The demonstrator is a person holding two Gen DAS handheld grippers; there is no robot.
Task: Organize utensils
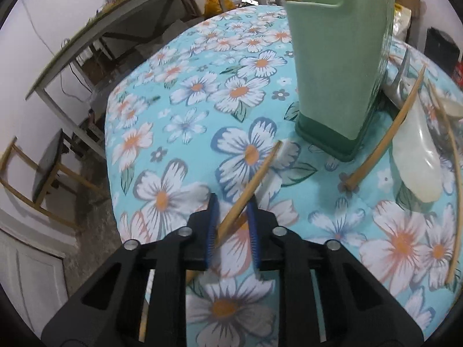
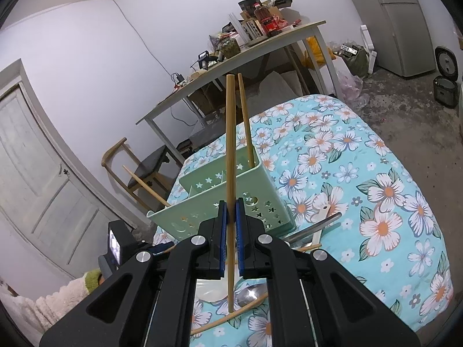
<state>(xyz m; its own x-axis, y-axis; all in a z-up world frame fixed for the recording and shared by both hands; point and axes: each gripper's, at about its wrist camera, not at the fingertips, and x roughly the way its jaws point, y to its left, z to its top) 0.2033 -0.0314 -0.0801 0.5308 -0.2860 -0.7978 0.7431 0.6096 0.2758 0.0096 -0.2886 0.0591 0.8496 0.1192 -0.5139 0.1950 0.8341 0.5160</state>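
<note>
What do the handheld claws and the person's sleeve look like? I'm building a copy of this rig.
Both the left claw and right claw are matte black angular plastic with triangular cut-outs, silver round pivot pins and ribbed blue pads. The person's fluffy cream sleeve has a green cuff.

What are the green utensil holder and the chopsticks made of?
Pale green star-perforated utensil holder: looks like moulded plastic, matte with uniform colour and clean cut-outs. Tan slender chopstick in the right hand-held gripper: likely bamboo or wood, unvarnished with faint grain.
</note>
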